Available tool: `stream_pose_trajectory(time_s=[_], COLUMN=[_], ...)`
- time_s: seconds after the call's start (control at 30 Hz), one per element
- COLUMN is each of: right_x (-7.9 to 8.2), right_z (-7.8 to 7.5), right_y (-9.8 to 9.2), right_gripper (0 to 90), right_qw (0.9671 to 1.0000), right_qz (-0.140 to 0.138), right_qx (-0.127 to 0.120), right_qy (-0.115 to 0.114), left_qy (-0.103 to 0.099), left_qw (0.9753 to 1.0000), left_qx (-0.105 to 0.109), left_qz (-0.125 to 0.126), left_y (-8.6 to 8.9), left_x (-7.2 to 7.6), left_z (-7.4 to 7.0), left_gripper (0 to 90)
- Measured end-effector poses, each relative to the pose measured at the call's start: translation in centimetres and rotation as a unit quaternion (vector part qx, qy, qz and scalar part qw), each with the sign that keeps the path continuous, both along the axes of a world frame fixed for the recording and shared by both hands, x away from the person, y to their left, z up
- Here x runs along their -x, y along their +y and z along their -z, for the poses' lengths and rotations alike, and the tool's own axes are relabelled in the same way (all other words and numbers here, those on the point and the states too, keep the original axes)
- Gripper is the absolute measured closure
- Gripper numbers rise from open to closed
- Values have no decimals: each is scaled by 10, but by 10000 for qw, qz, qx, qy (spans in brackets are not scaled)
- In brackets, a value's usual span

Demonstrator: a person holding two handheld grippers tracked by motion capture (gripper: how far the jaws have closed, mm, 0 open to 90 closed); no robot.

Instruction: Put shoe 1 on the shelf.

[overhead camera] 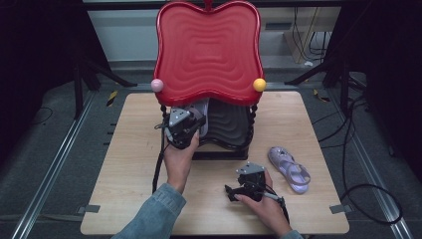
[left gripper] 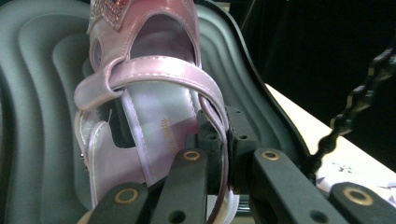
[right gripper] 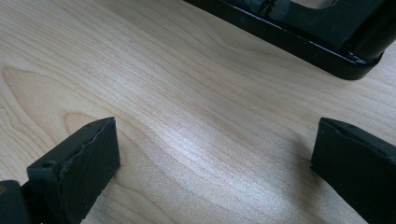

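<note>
A lilac-pink sandal (left gripper: pixel 154 107) lies on the black ribbed lower tray (left gripper: pixel 42 93) of a two-tier stand. My left gripper (left gripper: pixel 219 135) is shut on the sandal's side rim and heel strap. In the high view that gripper (overhead camera: pixel 186 127) reaches under the red apple-shaped top tray (overhead camera: pixel 209 50), where part of the sandal (overhead camera: pixel 203 117) shows pale. A second lilac sandal (overhead camera: pixel 289 169) rests on the wooden table at the right. My right gripper (overhead camera: pixel 233 191) sits low over the table near the front. Its jaws stand wide apart with bare wood between them (right gripper: pixel 210 158).
The stand's black base (right gripper: pixel 299 42) lies just beyond the right gripper. A pink ball (overhead camera: pixel 157 85) and a yellow ball (overhead camera: pixel 259 84) cap the stand's twisted posts. Cables trail on the floor at the right. Tripod legs stand behind the table (overhead camera: pixel 134 164).
</note>
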State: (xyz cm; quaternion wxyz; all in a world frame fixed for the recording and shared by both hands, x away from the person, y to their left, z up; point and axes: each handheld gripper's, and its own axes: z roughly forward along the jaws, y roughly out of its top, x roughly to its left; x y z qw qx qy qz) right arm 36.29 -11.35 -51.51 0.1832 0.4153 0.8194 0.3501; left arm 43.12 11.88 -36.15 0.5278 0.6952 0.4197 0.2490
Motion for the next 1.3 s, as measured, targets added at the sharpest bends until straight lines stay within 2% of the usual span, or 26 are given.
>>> stream_pose_trajectory(time_s=[0.07, 0.1, 0.33, 0.47, 0.8, 1.03, 1.23, 1.3], right_x=[0, 0, 0, 0, 0, 0, 0, 0], right_z=[0, 0, 0, 0, 0, 0, 0, 0], right_y=[0, 0, 0, 0, 0, -1, -1, -1], right_gripper=[13, 13, 13, 13, 13, 13, 13, 13], right_qw=[10000, 10000, 10000, 10000, 10000, 10000, 10000, 10000], right_qz=[-1, -6, -16, -16, -17, -38, -40, -42], right_qx=[2, 2, -2, 0, 0, 4, 5, 5], right_qy=[0, 0, 5, 4, 4, 2, 1, 2], left_qy=[45, 114, 188, 339, 453, 479, 533, 517], left_qw=[10000, 9998, 9996, 9989, 9984, 9980, 9974, 9978], left_qx=[30, 159, 94, 158, 189, 186, 297, 256], left_qz=[-64, -76, -196, -287, -298, -364, -377, -330], left_y=[0, -1, 6, 8, 7, 1, -2, -3], left_x=[-2, -3, -8, -8, -14, -15, -17, -19], left_z=[2, 4, 7, 11, 18, 21, 24, 24], left_gripper=[863, 863, 863, 863, 863, 863, 862, 861])
